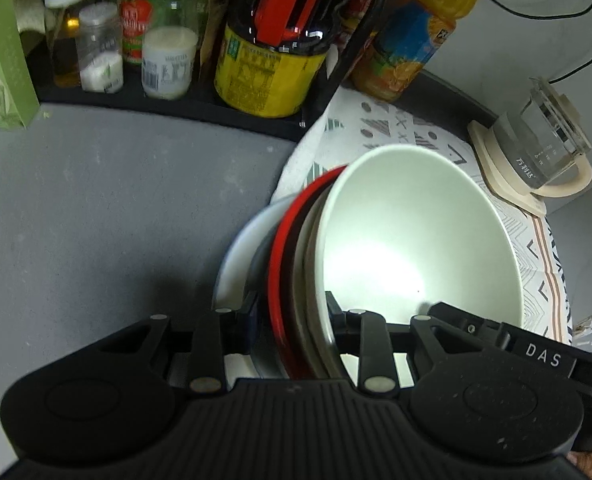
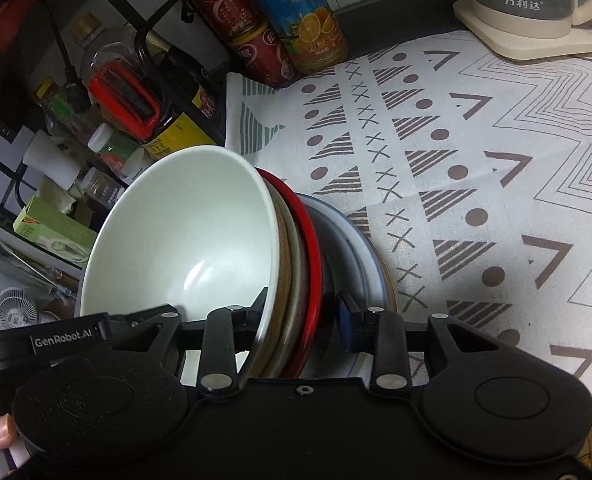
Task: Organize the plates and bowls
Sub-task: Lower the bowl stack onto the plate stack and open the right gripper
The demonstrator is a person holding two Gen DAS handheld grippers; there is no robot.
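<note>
A stack of dishes is held between both grippers and looks tilted in both views. A white bowl [image 1: 415, 240] [image 2: 188, 240] lies innermost, then a tan bowl [image 2: 286, 248], a red plate [image 1: 276, 260] [image 2: 313, 248], a grey dish, and a white plate with a blue rim [image 1: 236, 256] [image 2: 365, 256]. My left gripper [image 1: 292, 316] is shut on the near rim of the stack. My right gripper [image 2: 303, 312] is shut on the stack's rim from the opposite side. The stack hangs over the edge of the patterned cloth [image 1: 395, 128] [image 2: 475, 160].
A glass kettle [image 1: 535, 152] [image 2: 535, 0] stands on its cream base at the cloth's far side. An orange juice bottle [image 1: 411, 40] [image 2: 303, 20], red cans [image 2: 240, 28] and a rack of bottles with a soy sauce bottle [image 1: 272, 60] line the back. Grey counter [image 1: 116, 200] lies beside a green box [image 1: 0, 60].
</note>
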